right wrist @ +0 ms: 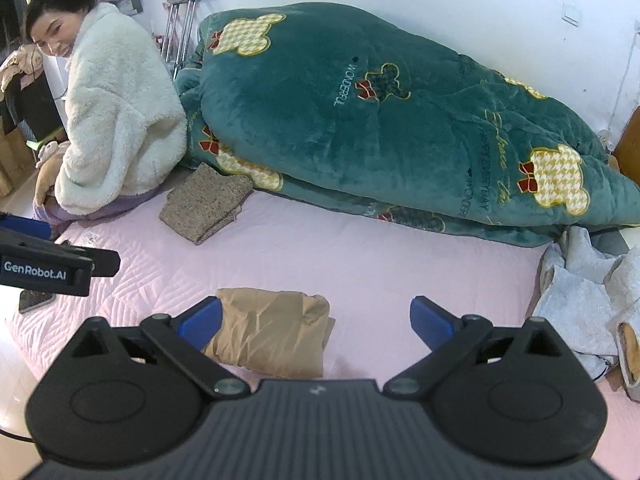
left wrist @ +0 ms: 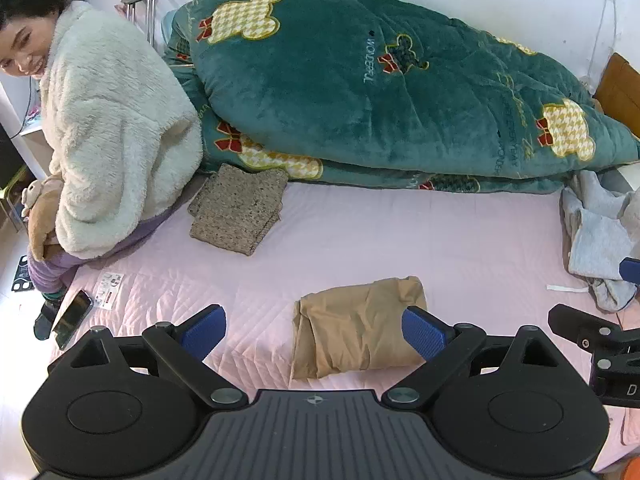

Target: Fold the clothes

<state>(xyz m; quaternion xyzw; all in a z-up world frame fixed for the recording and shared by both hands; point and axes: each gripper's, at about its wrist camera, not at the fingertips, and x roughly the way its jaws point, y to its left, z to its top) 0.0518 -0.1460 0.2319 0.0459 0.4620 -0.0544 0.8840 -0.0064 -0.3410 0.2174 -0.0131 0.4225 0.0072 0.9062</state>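
Note:
A folded tan garment [left wrist: 356, 328] [right wrist: 272, 332] lies on the pink bed sheet [left wrist: 360, 232] [right wrist: 360, 256], close in front of both grippers. My left gripper [left wrist: 314, 332] is open, its right pad just over the tan garment's right end. My right gripper [right wrist: 316, 320] is open wide; its left pad sits by the garment's left edge without pressing it. A folded speckled grey-brown knit [left wrist: 240, 212] [right wrist: 206, 202] rests farther back on the left. A crumpled grey garment [left wrist: 596, 236] [right wrist: 580, 292] lies at the right.
A person in a fluffy white jacket [left wrist: 116, 132] [right wrist: 120, 116] sits on the bed's left edge holding a plush toy. A bulky green quilt [left wrist: 380, 88] [right wrist: 400, 128] fills the back of the bed. A phone [left wrist: 72, 318] lies near the left front corner.

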